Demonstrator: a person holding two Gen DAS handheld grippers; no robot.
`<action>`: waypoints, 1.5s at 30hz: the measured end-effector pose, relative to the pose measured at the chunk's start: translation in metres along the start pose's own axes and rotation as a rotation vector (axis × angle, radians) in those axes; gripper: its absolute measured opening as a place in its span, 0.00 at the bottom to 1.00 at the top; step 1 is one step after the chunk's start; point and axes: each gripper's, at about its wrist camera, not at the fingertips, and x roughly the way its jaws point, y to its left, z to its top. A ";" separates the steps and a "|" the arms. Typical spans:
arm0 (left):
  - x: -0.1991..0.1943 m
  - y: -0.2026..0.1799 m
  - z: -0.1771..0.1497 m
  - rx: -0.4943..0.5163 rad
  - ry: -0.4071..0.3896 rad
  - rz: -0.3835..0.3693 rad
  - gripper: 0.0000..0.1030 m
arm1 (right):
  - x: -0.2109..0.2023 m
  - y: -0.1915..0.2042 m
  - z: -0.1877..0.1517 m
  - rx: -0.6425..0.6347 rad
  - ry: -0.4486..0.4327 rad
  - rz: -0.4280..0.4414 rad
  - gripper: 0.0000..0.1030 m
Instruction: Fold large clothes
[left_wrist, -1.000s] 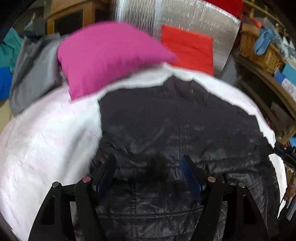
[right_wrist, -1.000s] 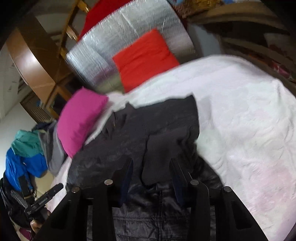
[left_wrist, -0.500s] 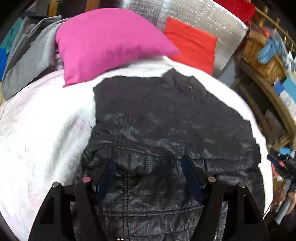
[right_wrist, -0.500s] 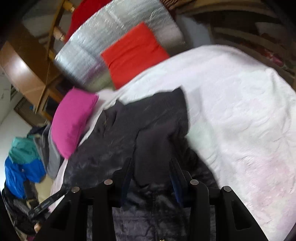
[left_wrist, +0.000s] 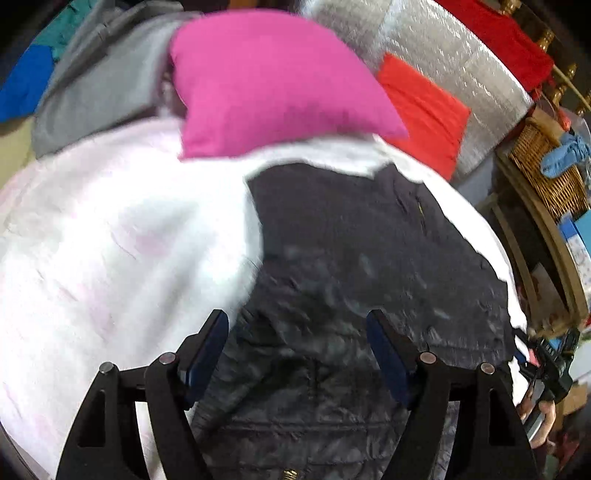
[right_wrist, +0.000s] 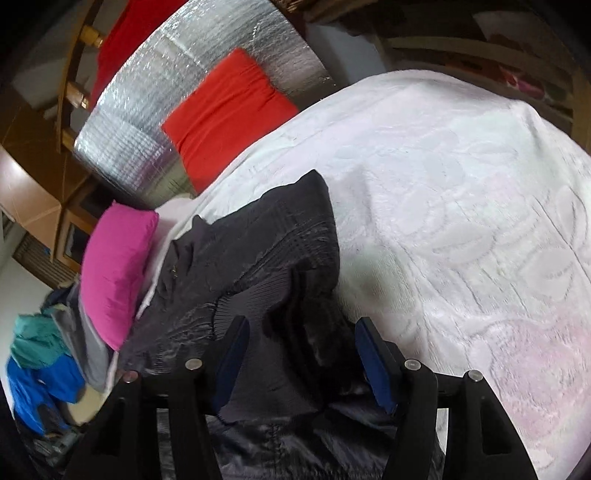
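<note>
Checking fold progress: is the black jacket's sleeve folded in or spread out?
Folded in: the sleeve lies across the black jacket body, not out on the white bedspread.

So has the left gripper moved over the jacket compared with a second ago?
Yes. In the left wrist view the left gripper has shifted left: the black jacket and the pink pillow now sit further right in the picture.

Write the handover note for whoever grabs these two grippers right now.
Left gripper: jaws opening, nothing gripped, over the lower part of the black jacket.
Right gripper: jaws opening, a folded-in sleeve lies between them, unpinched.
Jacket lies flat on the white bedspread, collar toward the pink pillow.
Done: that sleeve folded in.
Left: probably fold the body.
</note>
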 end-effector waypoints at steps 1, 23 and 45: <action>0.000 0.003 0.002 -0.012 -0.016 0.019 0.76 | 0.003 0.000 -0.002 -0.007 0.009 -0.015 0.62; 0.027 -0.008 -0.009 0.078 0.032 0.221 0.76 | -0.029 0.014 -0.009 -0.124 -0.086 -0.077 0.64; -0.115 0.036 -0.174 0.061 0.020 0.172 0.76 | -0.158 -0.053 -0.107 -0.090 -0.044 0.048 0.79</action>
